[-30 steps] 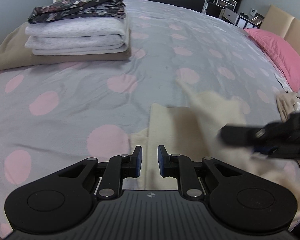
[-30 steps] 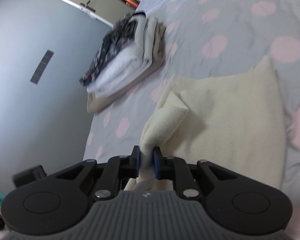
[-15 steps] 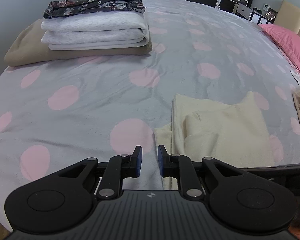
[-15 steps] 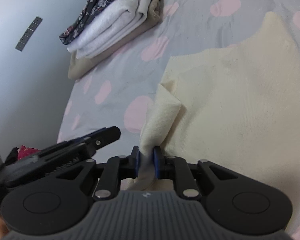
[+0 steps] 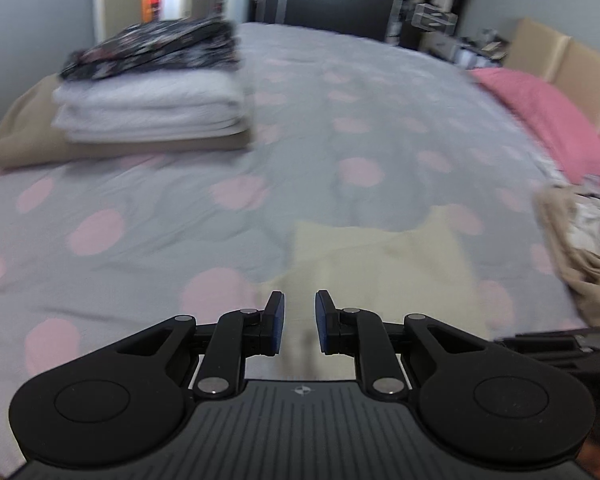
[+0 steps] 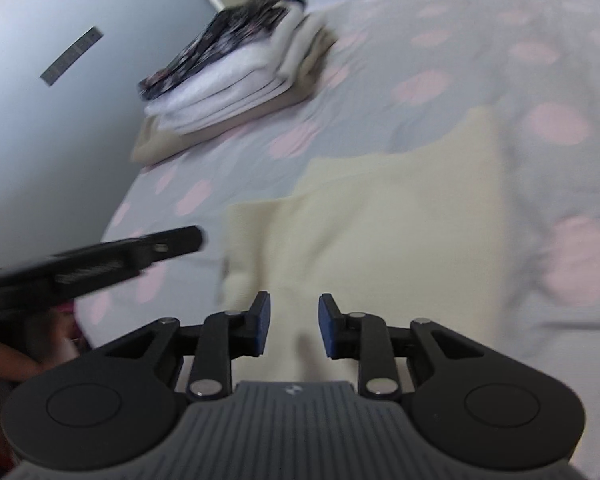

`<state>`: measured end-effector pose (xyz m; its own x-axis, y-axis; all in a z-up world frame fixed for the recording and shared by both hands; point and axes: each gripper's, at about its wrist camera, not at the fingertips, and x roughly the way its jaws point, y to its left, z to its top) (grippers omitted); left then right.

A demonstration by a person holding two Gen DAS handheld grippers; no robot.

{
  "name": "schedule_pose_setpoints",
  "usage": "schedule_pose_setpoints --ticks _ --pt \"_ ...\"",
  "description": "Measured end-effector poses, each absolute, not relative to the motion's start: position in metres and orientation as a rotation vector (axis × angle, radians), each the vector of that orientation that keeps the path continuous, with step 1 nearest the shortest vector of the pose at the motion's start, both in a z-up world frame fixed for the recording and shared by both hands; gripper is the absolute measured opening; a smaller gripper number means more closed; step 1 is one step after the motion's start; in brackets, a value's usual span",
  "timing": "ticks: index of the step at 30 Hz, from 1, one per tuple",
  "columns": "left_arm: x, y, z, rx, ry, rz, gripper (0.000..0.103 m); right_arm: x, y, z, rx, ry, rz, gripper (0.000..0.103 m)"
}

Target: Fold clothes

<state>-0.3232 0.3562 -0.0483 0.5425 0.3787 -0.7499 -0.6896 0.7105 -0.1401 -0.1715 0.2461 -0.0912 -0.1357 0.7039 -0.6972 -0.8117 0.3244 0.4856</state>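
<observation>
The right gripper point(image 6: 291, 326) has just been opening, nothing between its spread pads. The left gripper point(image 5: 299, 322) also stands parted, empty. The cream garment point(image 6: 380, 224) lies flat on the bedspread point(image 5: 160, 208), stretching away from both. Only the left view shows the pink pillow point(image 5: 548, 120); both show the folded stack point(image 5: 148, 96).

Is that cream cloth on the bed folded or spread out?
Folded: the cream cloth lies flat with one layer doubled over another, its edge showing.
</observation>
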Motion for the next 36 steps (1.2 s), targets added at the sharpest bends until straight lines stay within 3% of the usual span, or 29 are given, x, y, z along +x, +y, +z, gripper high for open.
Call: schedule_pose_setpoints --ticks 7,15,28,36 --pt "-0.297 0.341 -0.070 -0.379 0.852 0.621 0.015 -0.153 0.201 -0.091 -0.236 0.963 1.204 0.030" --pt "-0.301 0.351 -0.115 -0.369 0.962 0.702 0.013 -0.146 0.189 -0.126 -0.239 0.970 1.206 0.030" --pt "-0.326 0.305 -0.073 -0.284 0.860 0.695 0.013 -0.173 0.161 -0.105 -0.290 0.883 1.234 0.025" --pt "-0.325 0.283 -0.094 -0.269 0.975 0.657 0.013 -0.194 0.154 -0.112 -0.386 0.862 1.244 0.025"
